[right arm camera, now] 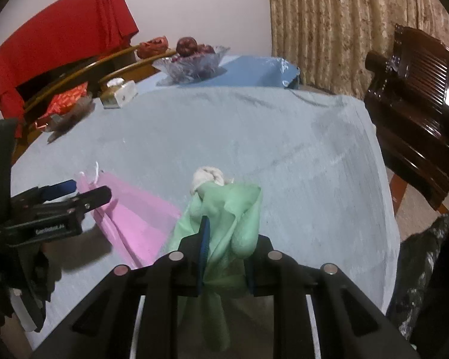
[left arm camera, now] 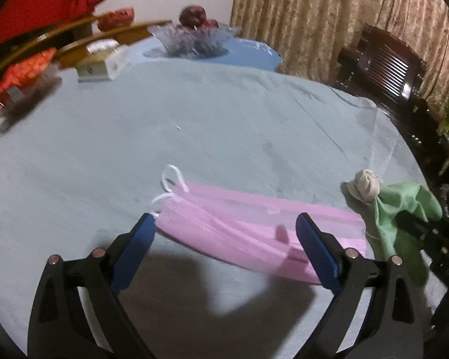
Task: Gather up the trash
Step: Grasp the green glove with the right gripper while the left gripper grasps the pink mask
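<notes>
Biggest thing I see is the worktop (left arm camera: 224, 113) under a pale blue-grey cloth, filling the centre of both views, w/ a brighter blue sheet (right arm camera: 248, 71) at its far end, upper centre. Patterned curtain (left arm camera: 314, 15) runs across the upper right, a dark wooden chair (right arm camera: 419, 89) at the right edge of the right wrist view, red cloth (right arm camera: 60, 36) draped upper left. A black trash bag (right arm camera: 425, 269) shows at the lower right of the right wrist view, off the worktop edge. Glass bowl w/ dark red fruit (right arm camera: 191, 59) sits upper centre on the blue sheet; a small white box (right arm camera: 119, 92) and a red patterned packet (right arm camera: 68, 101) lie upper left. Pink face mask (left arm camera: 254, 227) lies flat on the cloth, lower centre of the left wrist view. My left hand-held gripper (left arm camera: 224, 254) is released, jaws wide, one blue pad near each end of the mask; can't tell if the pads touch it yet. My right hand-held gripper (right arm camera: 224, 257) is clenched on a crumpled green cloth (right arm camera: 224, 215), lower centre, which bunches between the pads and hangs below them. A small whitish wad (right arm camera: 208, 176) sits just beyond the green cloth, touching it, right of the mask.
</notes>
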Action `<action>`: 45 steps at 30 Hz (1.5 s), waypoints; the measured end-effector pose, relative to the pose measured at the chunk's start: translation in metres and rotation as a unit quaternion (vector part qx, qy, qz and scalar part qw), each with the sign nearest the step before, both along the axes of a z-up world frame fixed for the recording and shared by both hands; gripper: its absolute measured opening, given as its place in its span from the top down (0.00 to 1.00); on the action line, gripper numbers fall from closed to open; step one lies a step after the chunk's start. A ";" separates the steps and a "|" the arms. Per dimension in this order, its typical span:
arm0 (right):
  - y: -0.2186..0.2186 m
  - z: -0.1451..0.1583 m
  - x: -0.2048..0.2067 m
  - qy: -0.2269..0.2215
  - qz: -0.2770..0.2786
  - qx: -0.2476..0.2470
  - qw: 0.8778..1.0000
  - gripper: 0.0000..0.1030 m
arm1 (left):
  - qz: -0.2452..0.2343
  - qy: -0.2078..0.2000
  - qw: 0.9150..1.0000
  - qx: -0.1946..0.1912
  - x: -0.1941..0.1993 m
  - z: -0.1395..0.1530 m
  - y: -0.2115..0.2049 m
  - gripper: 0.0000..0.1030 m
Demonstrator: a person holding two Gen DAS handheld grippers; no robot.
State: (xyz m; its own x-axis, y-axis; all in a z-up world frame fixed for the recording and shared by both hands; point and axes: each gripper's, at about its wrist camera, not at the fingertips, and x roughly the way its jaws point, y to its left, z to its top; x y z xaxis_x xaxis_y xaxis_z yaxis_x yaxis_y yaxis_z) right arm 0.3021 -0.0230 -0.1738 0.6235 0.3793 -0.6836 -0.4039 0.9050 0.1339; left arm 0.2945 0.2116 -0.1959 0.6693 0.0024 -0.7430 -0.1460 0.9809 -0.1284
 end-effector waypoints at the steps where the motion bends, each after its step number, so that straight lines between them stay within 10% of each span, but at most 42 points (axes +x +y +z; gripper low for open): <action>1: -0.002 -0.001 0.000 0.004 -0.003 -0.001 1.000 0.79 | -0.002 0.010 1.000 -0.008 0.003 -0.004 -0.001 0.26; 5: -0.008 -0.002 -0.001 0.014 -0.011 0.002 1.000 0.68 | -0.007 0.013 1.000 -0.018 0.005 -0.006 -0.006 0.50; 8: -0.011 0.002 -0.006 0.007 -0.017 0.013 1.000 0.40 | -0.012 0.011 1.000 -0.020 0.005 -0.006 -0.009 0.63; 18: 0.002 -0.003 0.016 0.002 -0.011 -0.014 1.000 0.24 | -0.034 0.007 0.999 -0.027 0.004 -0.003 -0.011 0.86; 21: 0.006 -0.010 0.025 0.012 0.000 -0.026 1.000 0.25 | -0.037 0.005 0.999 -0.029 0.004 -0.003 -0.011 0.87; 26: 0.002 -0.015 0.028 0.029 0.007 -0.005 1.000 0.59 | -0.043 0.007 0.998 -0.035 0.004 -0.003 -0.011 0.84; 30: 0.004 -0.011 0.019 0.013 0.011 -0.013 1.000 0.70 | -0.030 -0.001 0.999 -0.040 -0.001 0.002 -0.009 0.36; 36: -0.001 -0.005 0.015 0.000 -0.005 -0.004 1.000 0.72 | -0.022 0.012 0.999 -0.039 -0.006 -0.002 -0.015 0.27; 41: -0.004 -0.004 0.015 -0.001 -0.006 -0.003 1.000 0.72 | -0.022 0.018 0.999 -0.034 -0.008 -0.006 -0.025 0.32; 45: -0.004 -0.001 0.012 -0.003 -0.008 0.002 1.000 0.72 | -0.043 0.016 0.998 -0.029 -0.010 -0.005 -0.039 0.73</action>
